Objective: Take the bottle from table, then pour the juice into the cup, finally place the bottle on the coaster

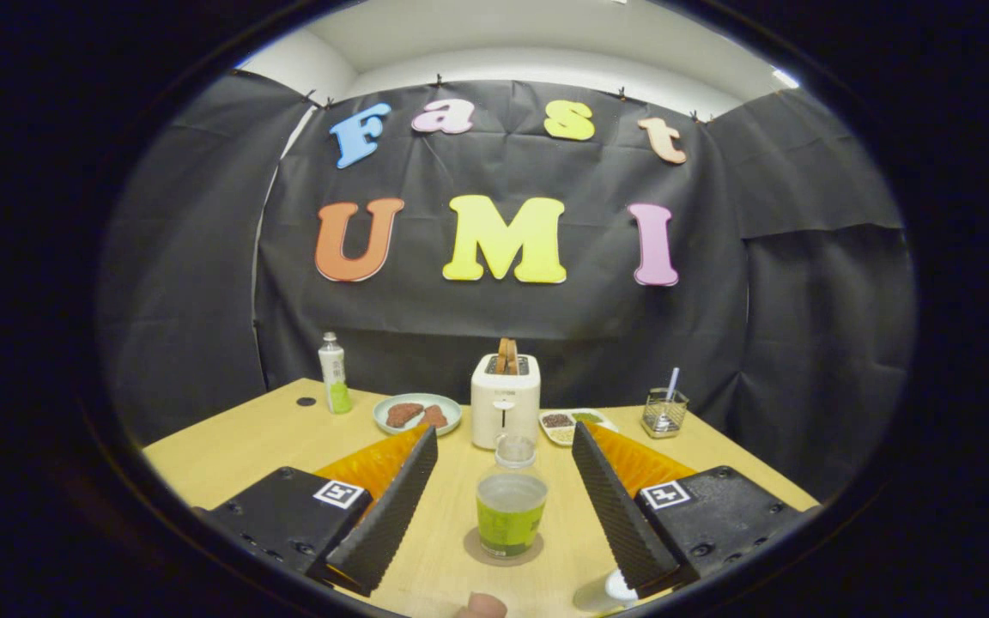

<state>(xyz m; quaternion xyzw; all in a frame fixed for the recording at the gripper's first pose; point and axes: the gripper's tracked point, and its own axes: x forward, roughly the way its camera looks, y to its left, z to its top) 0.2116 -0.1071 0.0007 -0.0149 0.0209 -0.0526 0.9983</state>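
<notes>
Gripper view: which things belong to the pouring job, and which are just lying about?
Job: bottle on coaster, between the open gripper fingers.
Lying about: far bottle, plate, toaster, snack dish, wire holder.

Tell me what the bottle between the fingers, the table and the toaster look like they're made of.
Bottle: clear, probably plastic; you see through its upper part above the green label. It stands on a coaster between the open tool's fingers, untouched. Table: pale wood or laminate, matte with faint grain. Toaster: smooth cream shell, plastic or painted metal.
</notes>
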